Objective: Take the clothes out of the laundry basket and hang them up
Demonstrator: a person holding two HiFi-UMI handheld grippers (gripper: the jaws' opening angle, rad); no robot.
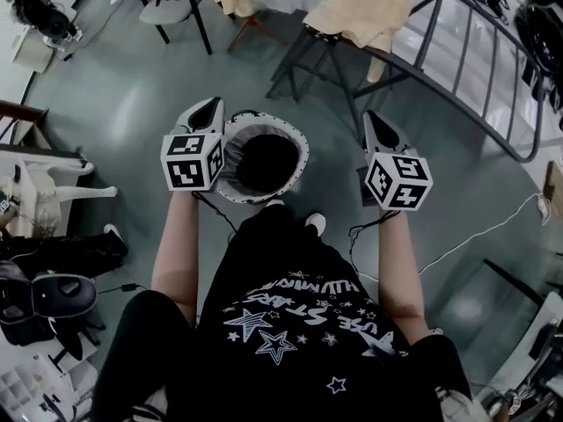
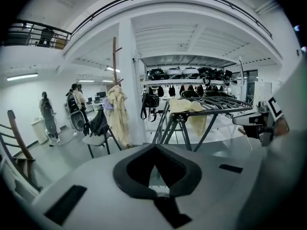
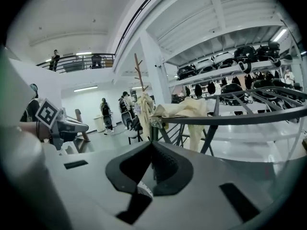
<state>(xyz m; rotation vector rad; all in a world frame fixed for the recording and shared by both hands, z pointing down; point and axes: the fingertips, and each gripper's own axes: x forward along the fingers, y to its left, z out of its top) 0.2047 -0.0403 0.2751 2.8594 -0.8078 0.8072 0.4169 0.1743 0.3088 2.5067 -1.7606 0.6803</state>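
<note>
The laundry basket (image 1: pixel 230 188) stands on the floor just ahead of the person's feet, round with a white rim and a dark inside; I cannot tell what lies in it. My left gripper (image 1: pixel 211 104) hovers at the basket's left rim, shut and empty. To the basket's right, my right gripper (image 1: pixel 376 121) is held at the same height, also shut with nothing in it. The metal drying rack (image 1: pixel 457 51) stands ahead to the right with a cream cloth (image 1: pixel 361 7) draped over its near end. In the gripper views, left gripper (image 2: pixel 155 146) and right gripper (image 3: pixel 152 143) point at the rack (image 2: pixel 216 107).
A chair (image 1: pixel 171 11) with clothing stands ahead to the left, next to a coat stand with a cream garment (image 2: pixel 117 114). Desks and equipment (image 1: pixel 44 297) crowd the left side. A white cable (image 1: pixel 475 236) runs over the floor on the right. People stand far off (image 2: pixel 48 116).
</note>
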